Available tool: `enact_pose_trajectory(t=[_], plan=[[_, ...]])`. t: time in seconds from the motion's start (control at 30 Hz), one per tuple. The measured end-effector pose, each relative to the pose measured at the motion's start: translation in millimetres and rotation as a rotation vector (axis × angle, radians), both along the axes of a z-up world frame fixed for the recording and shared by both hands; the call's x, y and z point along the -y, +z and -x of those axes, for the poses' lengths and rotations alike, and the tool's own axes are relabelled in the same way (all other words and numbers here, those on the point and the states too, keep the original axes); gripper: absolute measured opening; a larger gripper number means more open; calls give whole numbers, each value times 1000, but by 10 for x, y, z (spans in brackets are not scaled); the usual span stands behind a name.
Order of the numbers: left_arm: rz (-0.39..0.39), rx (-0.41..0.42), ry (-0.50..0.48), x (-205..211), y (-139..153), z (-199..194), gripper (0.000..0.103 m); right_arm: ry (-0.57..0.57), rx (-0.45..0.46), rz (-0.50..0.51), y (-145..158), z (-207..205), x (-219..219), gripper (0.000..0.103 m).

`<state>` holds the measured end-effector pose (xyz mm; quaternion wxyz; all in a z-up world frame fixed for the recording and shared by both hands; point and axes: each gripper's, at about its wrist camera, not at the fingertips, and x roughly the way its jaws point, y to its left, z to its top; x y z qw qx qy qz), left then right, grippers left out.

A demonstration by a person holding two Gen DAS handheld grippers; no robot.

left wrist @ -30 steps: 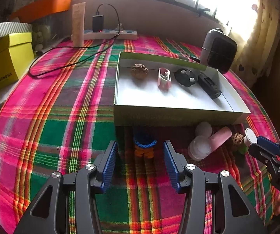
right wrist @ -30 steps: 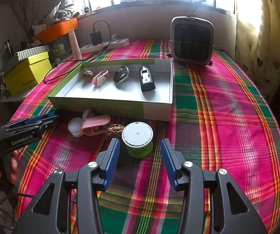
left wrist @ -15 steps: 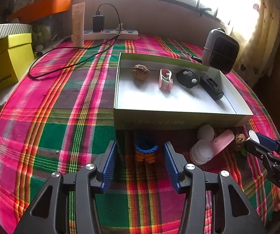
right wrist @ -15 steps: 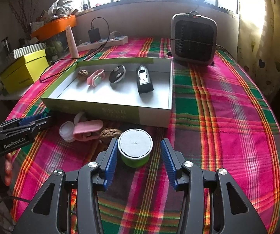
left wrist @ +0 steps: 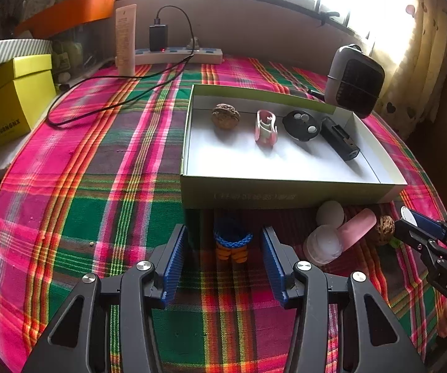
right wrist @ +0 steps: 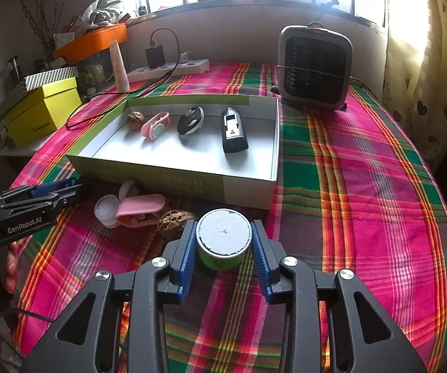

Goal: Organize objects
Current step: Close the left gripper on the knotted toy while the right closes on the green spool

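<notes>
From the left wrist view, the left gripper hangs over the plaid tablecloth with its jaws apart, and a small blue-and-orange braided piece lies on the cloth between the blue pads, touching neither, just in front of the near wall of the shallow box. In the box lie a walnut, a pink clip, a round black fob and a black oblong device in a row. From the right wrist view, the right gripper has just been closing on the green tub with a white lid; both pads now press its sides. The tub stands on the cloth just before the box, with a second walnut touching its left side.
</notes>
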<state>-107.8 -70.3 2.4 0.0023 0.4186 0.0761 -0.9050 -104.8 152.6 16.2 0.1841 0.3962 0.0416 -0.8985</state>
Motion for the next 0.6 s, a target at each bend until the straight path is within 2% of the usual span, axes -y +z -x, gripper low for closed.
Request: enact_pose_trajectory(t=[0.13,0.27,0.43,0.5,0.6], plan=[[3,1,1,-6,-1,-1,44,-1,-1,1,-4,-2,6,35],[2,0,17,13,-1,-7,32,-1,0,2,-7,-5,0,35],[2,0,17,18,-4,-3,25,-2,0,4,-6,-8,-6,35],[0,0,18,27,-4,-1,19,-3,0,3,-6,-3,-7,35],[-1,0,18,16,-5,-3,18,-2,-1,2,-4,-5,-9,35]])
